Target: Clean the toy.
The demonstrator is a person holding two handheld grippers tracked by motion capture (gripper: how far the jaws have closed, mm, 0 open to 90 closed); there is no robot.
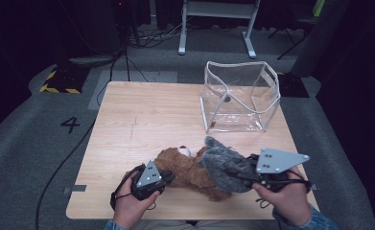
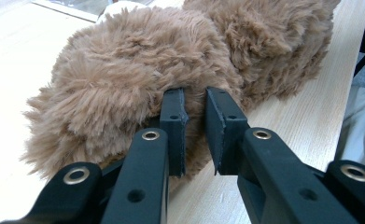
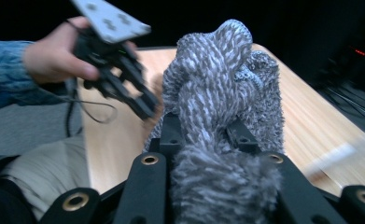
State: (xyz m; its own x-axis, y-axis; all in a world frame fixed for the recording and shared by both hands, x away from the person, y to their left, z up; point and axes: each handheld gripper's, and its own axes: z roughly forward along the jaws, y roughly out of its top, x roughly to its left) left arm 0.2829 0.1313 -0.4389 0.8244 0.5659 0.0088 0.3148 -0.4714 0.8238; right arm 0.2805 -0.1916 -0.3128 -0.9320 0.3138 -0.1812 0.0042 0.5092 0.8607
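A brown plush bear (image 1: 190,172) lies on its side near the front of the wooden table (image 1: 142,115). My left gripper (image 1: 168,178) is at the bear's left end. In the left gripper view its jaws (image 2: 196,116) stand nearly together, pinching a tuft of the bear's brown fur (image 2: 138,60). A grey knitted plush toy (image 1: 226,165) rests against the bear's right side. My right gripper (image 1: 245,175) is shut on it, and in the right gripper view the grey toy (image 3: 222,70) bulges up between the jaws (image 3: 203,128). The left gripper (image 3: 143,105) shows there beyond it, held by a hand.
A clear plastic zip bag (image 1: 240,96) with white edging stands open at the table's back right. Bare tabletop lies to the left and behind the toys. A cable (image 1: 60,167) runs over the grey carpet on the left, and a white desk frame (image 1: 214,28) stands beyond the table.
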